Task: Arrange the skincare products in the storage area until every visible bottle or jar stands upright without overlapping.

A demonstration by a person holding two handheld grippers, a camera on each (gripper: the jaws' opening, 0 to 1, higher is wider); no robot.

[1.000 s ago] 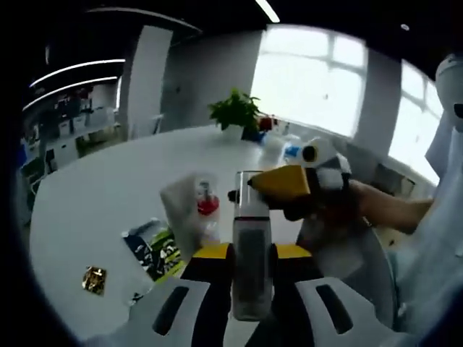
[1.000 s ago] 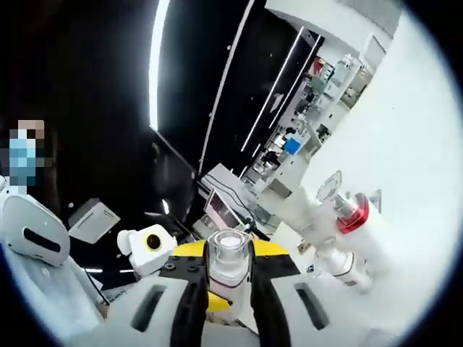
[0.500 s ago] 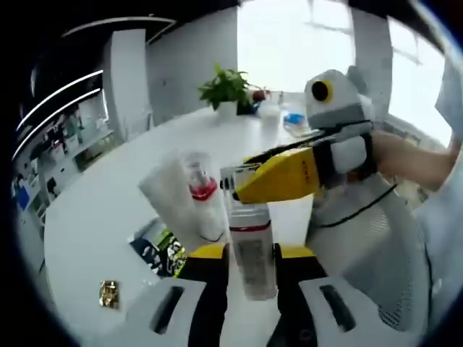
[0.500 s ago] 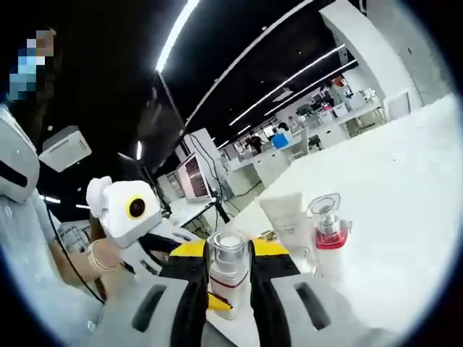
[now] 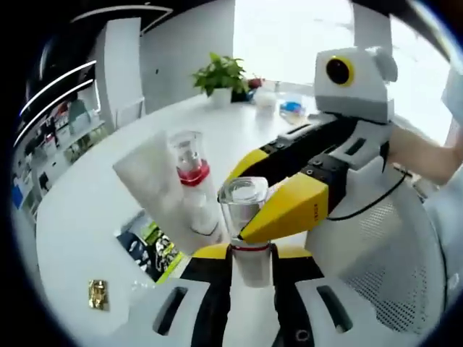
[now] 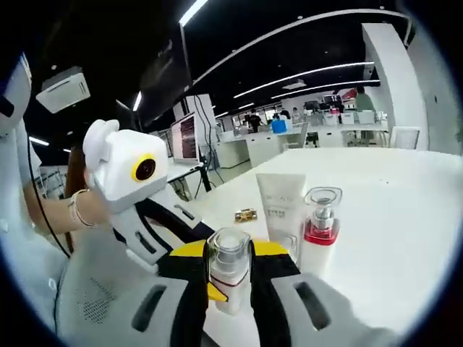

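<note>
A small clear-capped bottle [image 5: 248, 224] with a red band is held between the jaws of both grippers at once. In the left gripper view, the left gripper [image 5: 251, 266] is clamped on its lower body, and the right gripper [image 5: 278, 210], entering from the right, is closed on its upper part. In the right gripper view, the same bottle [image 6: 229, 271] is seen upright between the right gripper's [image 6: 230, 278] jaws, with the left gripper [image 6: 189, 230] reaching in from the left. Just beyond, a white tube [image 6: 281, 210] and a red-collared pump bottle [image 6: 318, 235] are stood side by side on the white table [image 6: 391, 217], close together. A small gold packet [image 5: 95, 294] and a printed leaflet [image 5: 148, 249] are laid on the table nearby. A potted plant [image 5: 219, 76] is seen at the far edge.
</note>
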